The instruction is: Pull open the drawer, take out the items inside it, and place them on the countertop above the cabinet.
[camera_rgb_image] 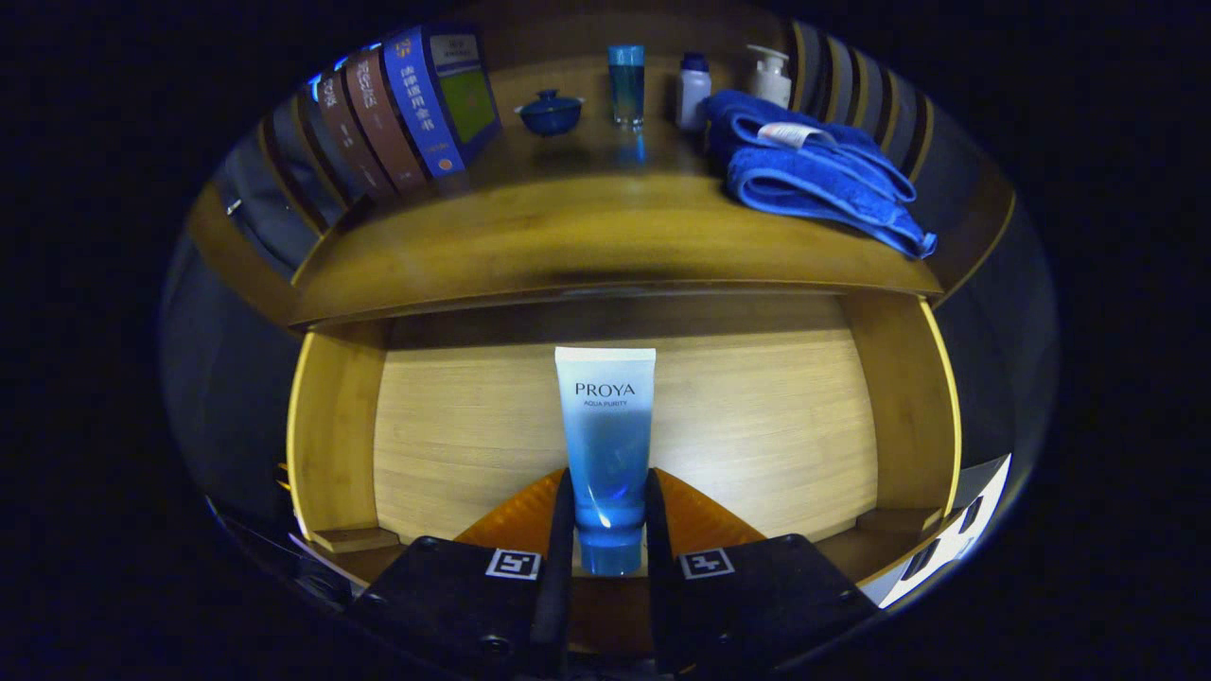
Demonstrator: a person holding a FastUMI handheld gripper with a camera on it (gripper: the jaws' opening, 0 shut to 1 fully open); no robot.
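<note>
Clamping on the blue-and-white squeeze tube (605, 445): both fingers of the gripper (609, 530) press its lower body, one each side, just above the blue cap end. Jaws closed down to tube width, no gap visible at either pad, so grip looks solid.

Tube sits in the open pale-wood drawer (454, 426), lengthwise along the finger axis, crimped white end pointing away twd the drawer back. Can't tell if it's lifted off the drawer floor yet or just resting; no clear shadow gap. Gripping near the cap makes sense imo: stiffest part, the soft middle would squash and slip.

Drawer is pulled well out, side walls visible both sides, so step 1 looks done. No other items seen in the drawer, but the front corners are hidden behind the fingers.

Countertop (587, 236) directly above and beyond. Back row: leaning row of books (397, 113), small dark-blue lidded bowl (550, 112), tall clear blue bottle (625, 85), small white bottle (692, 90), white pump bottle (771, 76). Folded blue towel (814, 165) takes the side next to the pump bottle. Stuff is pushed back, leaving the front strip of wood bare = obvious drop zone.

Next, my guess: lift straight up, clear the countertop's front lip, go fwd, set down mid-front. Risk: long tube end catching under the overhang on the way up, or tube pivoting in the jaws since the grip is at one end.
</note>
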